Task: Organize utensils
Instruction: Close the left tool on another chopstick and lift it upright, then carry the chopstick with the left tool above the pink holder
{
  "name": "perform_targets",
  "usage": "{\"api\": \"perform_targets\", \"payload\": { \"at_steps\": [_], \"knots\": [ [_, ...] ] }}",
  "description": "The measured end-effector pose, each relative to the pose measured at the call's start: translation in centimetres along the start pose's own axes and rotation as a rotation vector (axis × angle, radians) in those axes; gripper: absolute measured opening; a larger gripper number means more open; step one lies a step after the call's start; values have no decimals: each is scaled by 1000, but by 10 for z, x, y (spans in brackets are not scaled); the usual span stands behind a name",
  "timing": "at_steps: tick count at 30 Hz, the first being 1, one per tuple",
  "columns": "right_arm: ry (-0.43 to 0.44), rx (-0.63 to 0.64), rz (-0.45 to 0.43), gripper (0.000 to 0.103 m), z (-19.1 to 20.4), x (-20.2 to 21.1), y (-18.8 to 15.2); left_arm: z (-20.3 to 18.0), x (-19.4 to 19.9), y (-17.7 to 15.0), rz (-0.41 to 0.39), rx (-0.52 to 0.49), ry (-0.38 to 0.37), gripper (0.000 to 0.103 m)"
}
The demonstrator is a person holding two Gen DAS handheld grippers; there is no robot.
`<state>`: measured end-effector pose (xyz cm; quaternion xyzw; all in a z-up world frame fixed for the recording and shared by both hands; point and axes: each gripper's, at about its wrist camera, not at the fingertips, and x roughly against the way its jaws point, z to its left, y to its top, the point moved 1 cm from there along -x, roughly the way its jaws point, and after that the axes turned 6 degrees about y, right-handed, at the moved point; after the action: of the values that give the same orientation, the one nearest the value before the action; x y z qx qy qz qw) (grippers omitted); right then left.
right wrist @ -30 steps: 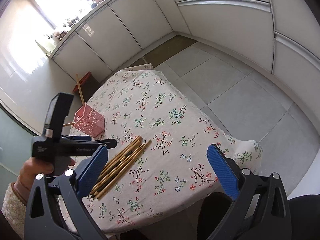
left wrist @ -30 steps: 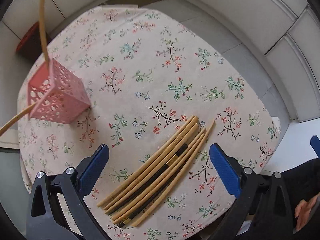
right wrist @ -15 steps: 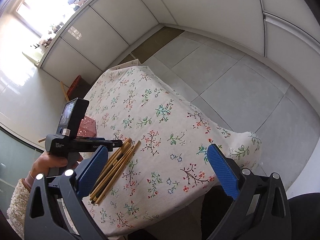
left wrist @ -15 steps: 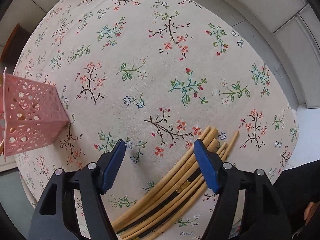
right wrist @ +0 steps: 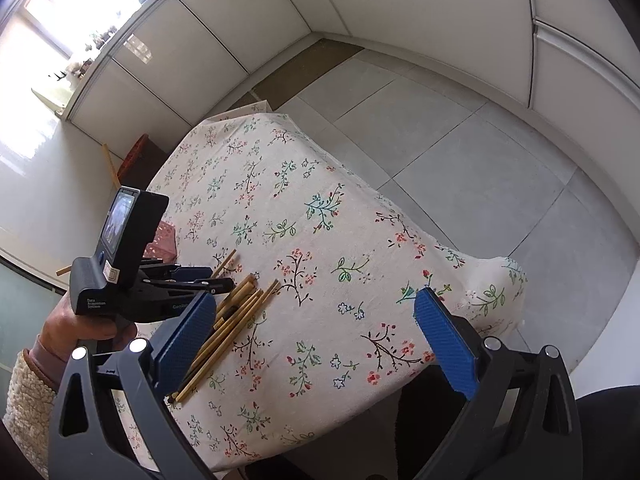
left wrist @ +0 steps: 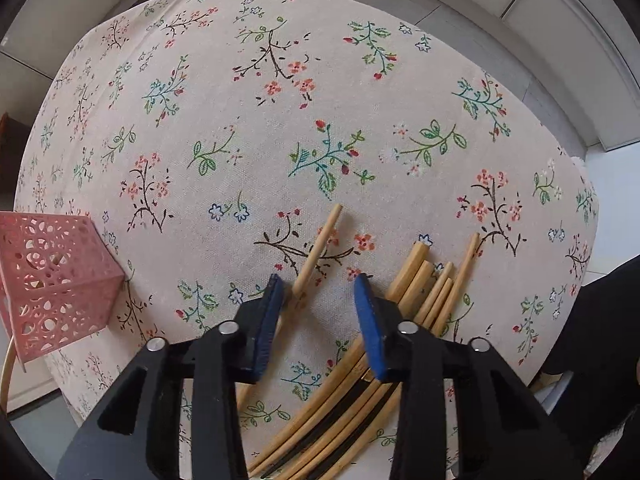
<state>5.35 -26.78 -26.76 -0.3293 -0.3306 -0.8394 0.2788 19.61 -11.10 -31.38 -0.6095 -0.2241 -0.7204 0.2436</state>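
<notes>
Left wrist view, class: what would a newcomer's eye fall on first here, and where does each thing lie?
The left gripper, its blue jaws closing over the floral tablecloth, with one stray chopstick against its left pad. Right of it lies the chopstick bundle; the pink perforated holder stands at the left edge.

Right gripper point(right wrist: 320, 324): jaws wide apart, nothing between them
Left gripper point(right wrist: 218, 280): held by a hand point(right wrist: 76, 326), jaws closing over the chopsticks point(right wrist: 224, 328)
Basket point(right wrist: 162, 240): pink, behind left gripper
Table point(right wrist: 360, 248): floral cloth
</notes>
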Motion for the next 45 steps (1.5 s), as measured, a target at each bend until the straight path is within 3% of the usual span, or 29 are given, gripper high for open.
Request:
{"api": "perform_targets", "payload": {
  "at_steps": [2, 5, 9, 10, 15, 19, 22, 23, 28, 33, 38, 45],
  "knots": [
    [-5, -14, 22, 97, 3, -9, 0, 2, 2, -1, -16, 17, 2, 14],
    [-15, -77, 76, 97, 7, -29, 3, 7, 7, -4, -69, 57, 34, 9],
    [1, -277, 183, 94, 10, -65, 5, 28, 32, -28, -171, 119, 48, 5],
    [-17, -311, 198, 90, 12, -74, 6, 31, 43, -36, -205, 133, 50, 5],
    [-141, -418, 264, 43, 19, -115, 2, 41, 92, -74, -335, 184, 58, 5],
    [-213, -438, 216, 38, 28, -123, 6, 39, 118, -90, -419, 215, 65, 5],
    [-299, -434, 232, 21, 37, -133, 8, 41, 128, -99, -457, 230, 50, 5],
    [-318, -425, 242, 9, 39, -137, 8, 45, 133, -101, -466, 237, 47, 5],
    [-406, -354, 216, 10, 55, -142, 4, 52, 135, -105, -482, 267, 38, 5],
    [-390, -313, 189, 10, 64, -143, -4, 57, 137, -109, -490, 300, 39, 5],
    [-183, -273, 170, 5, 58, -136, -9, 62, 146, -122, -518, 358, 47, 5],
    [0, -70, 35, 5, 82, -64, 3, 60, 183, -152, -631, 453, 56, 5]
  ]
}}
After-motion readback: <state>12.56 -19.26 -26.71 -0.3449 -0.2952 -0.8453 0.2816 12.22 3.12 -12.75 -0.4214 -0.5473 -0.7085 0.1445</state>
